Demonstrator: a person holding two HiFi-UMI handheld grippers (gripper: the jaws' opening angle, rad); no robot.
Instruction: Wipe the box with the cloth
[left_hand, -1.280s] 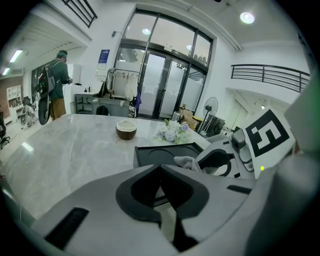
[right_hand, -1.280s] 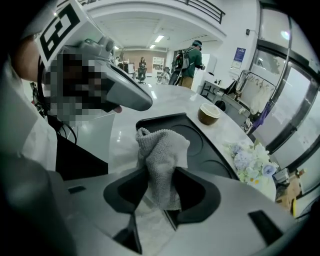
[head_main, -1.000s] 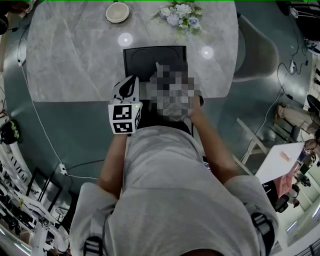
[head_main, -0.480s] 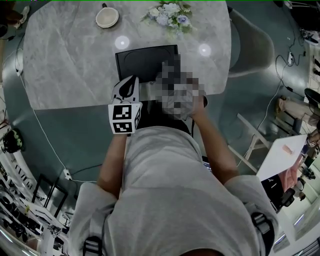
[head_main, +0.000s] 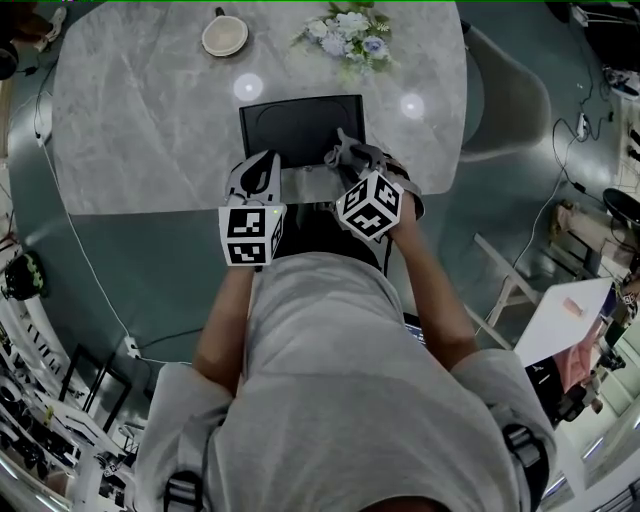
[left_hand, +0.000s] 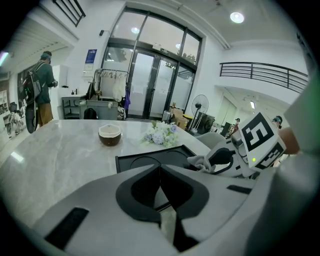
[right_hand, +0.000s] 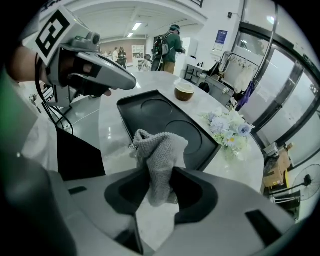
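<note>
Right gripper (right_hand: 161, 175) had its fingers just closing on the grey cloth (right_hand: 159, 147), bunched by the black box's (right_hand: 165, 122) near edge on the tabletop (head_main: 130, 110). Left gripper (left_hand: 160, 169) fingers were together, empty. Imo it should firm up the pinch, then drag the cloth flat across the box.

Straight ahead of my right claw (right_hand: 160, 172), whose jaws have just been closing with the cloth (right_hand: 159, 150) between them, the box (right_hand: 165, 120) lies low and flat, with only its shallow rim to clear. Past its far end stands a bowl (right_hand: 184, 91), and ahead to the right the flowers (right_hand: 227, 131), both apart from the box with bare table (right_hand: 112, 132) between. To the left my left claw (right_hand: 95, 70) hangs close by, narrowing that side. Farther right, off the table's edge, stands a chair (head_main: 510, 100).
</note>
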